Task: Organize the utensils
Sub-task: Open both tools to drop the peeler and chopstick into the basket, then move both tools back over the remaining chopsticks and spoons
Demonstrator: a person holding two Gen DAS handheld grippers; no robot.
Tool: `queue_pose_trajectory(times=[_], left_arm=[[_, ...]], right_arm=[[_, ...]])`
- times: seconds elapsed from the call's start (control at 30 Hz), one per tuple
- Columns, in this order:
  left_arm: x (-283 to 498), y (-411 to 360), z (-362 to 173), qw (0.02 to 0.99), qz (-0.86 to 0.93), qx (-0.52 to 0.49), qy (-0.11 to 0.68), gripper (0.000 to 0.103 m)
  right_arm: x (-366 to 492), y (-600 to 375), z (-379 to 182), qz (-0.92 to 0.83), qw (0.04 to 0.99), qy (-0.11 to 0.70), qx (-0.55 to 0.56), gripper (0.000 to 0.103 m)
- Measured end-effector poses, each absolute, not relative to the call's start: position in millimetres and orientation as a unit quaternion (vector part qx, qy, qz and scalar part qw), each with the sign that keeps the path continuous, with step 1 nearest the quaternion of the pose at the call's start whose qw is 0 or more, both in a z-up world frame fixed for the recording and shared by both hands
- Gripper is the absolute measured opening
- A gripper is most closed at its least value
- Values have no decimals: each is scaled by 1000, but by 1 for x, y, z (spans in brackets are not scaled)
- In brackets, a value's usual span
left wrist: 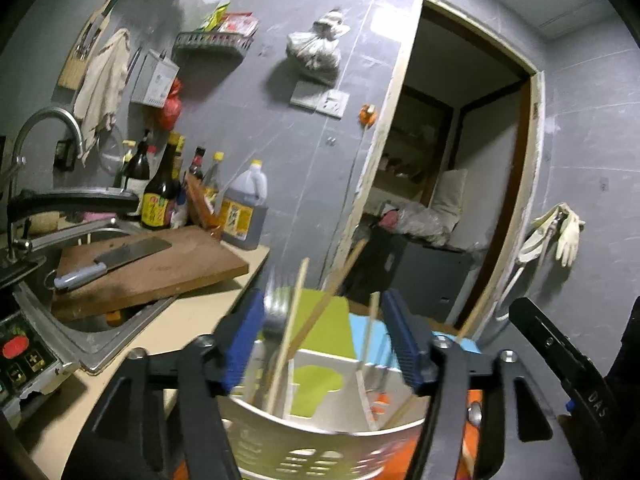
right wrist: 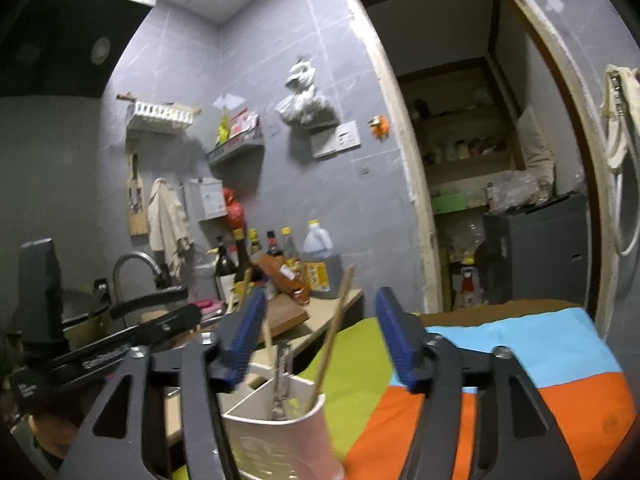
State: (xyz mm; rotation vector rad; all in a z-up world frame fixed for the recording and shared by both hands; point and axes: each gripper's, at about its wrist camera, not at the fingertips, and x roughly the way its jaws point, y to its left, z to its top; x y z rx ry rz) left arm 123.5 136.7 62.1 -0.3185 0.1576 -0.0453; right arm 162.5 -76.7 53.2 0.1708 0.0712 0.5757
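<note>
1. Left claw (left wrist: 324, 340): jaws spread wide, blue pads apart, nothing pinched. No pad touches any utensil.

2. Utensil holder (left wrist: 320, 436): white, slotted wall, sits directly below and just ahead of the left claw, between its two arms. Interior split by white dividers into compartments.

3. Contents, left-wrist view: chopsticks (left wrist: 290, 336) stand tilted in the holder, tips rising up through the gap between the left claw's pads w/o contact. A metal utensil (left wrist: 274, 320) stands beside them, nearer the left pad; blurred, type can't be told.

4. Right claw (right wrist: 320, 340): jaws also spread, pads well apart, nothing gripped.

5. Same holder (right wrist: 280, 440) in right-wrist view: below the right claw, offset toward its left pad. Chopsticks (right wrist: 334, 332) lean out of it, passing up between the pads, clear of both. Metal utensil handle (right wrist: 282, 376) upright in the compartment next to them.

6. Surface: holder rests on a green/blue/orange cloth (right wrist: 520, 364), which extends ahead and to the right of the right claw.

7. Background ref., ahead-left of left claw: cutting board (left wrist: 160, 268) w/ cleaver (left wrist: 116, 260) on top, board overhanging the sink (left wrist: 92, 340). Sauce bottles (left wrist: 160, 196) stand beyond the board against the wall.
</note>
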Motion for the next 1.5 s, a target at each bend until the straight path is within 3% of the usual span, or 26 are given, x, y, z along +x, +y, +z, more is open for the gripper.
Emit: queue_pose_trajectory(times=[0.2,0.27,0.3,0.9,1.5], left_arm=[[115,111,77,985,-43,-152,63,83],[113,100,80,987,-47,-144,63,92],[112,94,81,987,-49,-138,61,93],[116,-19,54,981,-141,-72,111,96],[176,-55,-11,957,-122,-40,260,95]], right_arm=[[155,-114,65,247,965,21,81,88],[153,-129,68,236,969,21,77,101],[152,-135,69,230,970,24,75,103],[145,-229,48,123,987,98,21,103],[197,-250,-21,85,962,259,-9,100]])
